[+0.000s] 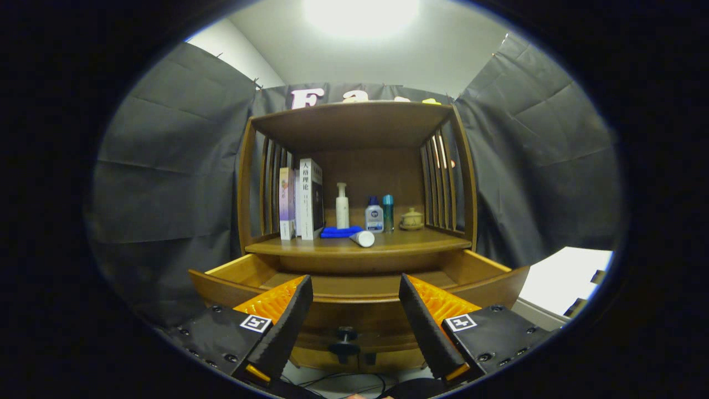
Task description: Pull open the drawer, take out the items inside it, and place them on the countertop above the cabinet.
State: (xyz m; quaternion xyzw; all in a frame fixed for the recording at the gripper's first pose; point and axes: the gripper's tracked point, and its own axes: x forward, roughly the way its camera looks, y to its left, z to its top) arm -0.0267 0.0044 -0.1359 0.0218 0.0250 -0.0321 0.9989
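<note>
Tongs [354,288] spread wide and empty before the pulled-out drawer [354,307], its knob [345,339] between them; white tube [363,238] lies on the counter [421,239].

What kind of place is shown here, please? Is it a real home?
Probably a recording booth set up like a home, not a real room. Dark cloth walls hang around one wooden cabinet with books and bottles on its countertop. The drawer is pulled open; the gripper is open before it.

Tongs [354,293]: wedge-shaped fingers parted, black screwed mounts bearing square markers
</note>
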